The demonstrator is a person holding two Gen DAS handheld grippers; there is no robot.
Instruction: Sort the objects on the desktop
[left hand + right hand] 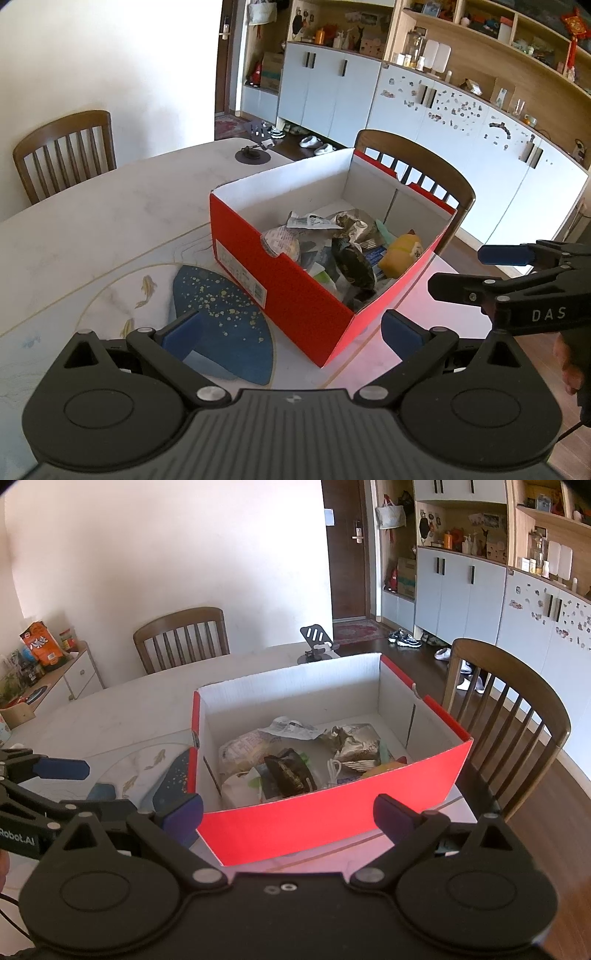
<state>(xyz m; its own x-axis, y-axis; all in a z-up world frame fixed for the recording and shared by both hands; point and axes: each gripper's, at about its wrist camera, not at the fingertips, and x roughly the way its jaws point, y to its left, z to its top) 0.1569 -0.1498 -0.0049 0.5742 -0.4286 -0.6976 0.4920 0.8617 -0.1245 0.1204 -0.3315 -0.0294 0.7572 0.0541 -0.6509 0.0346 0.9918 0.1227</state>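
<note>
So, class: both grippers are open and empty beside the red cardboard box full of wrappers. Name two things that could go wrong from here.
1. The red cardboard box sits near the marble table's edge, beside the wooden chair; a nudge from the right gripper might push it off.
2. The crumpled foil wrappers and the yellow cat-shaped toy lie tangled together; the left gripper could pinch several items at once.

place: home dining room | dining table [155, 690]; wooden chairs [181, 638]; shoe cabinets [458, 594]
</note>
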